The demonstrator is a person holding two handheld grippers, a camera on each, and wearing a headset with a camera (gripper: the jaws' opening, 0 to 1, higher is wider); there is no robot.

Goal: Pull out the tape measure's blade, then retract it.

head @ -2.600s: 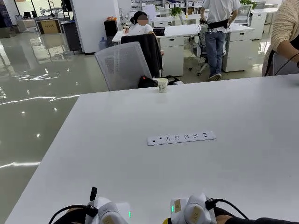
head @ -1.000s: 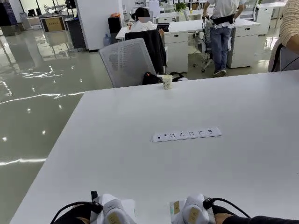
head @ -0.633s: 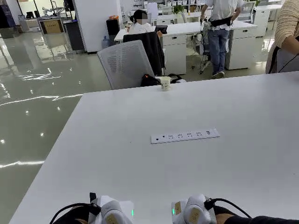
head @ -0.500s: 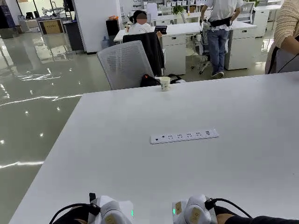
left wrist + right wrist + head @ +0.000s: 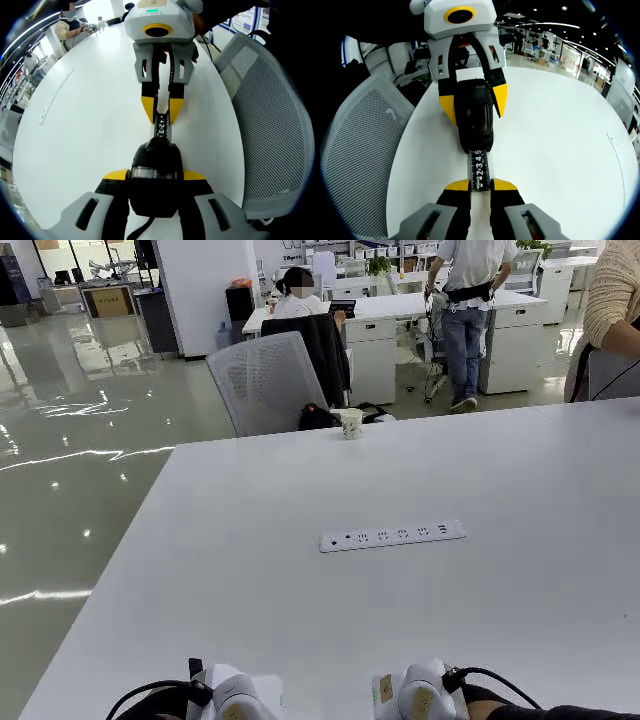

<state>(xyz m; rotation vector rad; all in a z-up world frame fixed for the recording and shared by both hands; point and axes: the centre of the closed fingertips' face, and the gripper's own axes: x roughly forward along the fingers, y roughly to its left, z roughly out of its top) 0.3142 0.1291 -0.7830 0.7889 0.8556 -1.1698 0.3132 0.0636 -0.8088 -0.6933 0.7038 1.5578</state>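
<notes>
The left hand-held gripper (image 5: 156, 176) clamps the tape measure (image 5: 156, 159). Directly ahead, the right hand-held gripper (image 5: 480, 186) pinches the blade (image 5: 479, 167), a short length drawn over the worktop (image 5: 555, 140). Risk: the narrow pinch slips and the blade snaps back uncontrolled.

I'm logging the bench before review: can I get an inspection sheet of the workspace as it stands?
Surface: white table.
Job's things: tape measure, blade pulled out a short way.
Clutter: power strip; paper cup at the far edge.
Grippers: left hand-held gripper shut on tape measure; right hand-held gripper shut on blade.
Cables: black leads at both grippers.
Surroundings: mesh chair; desks; people.
</notes>
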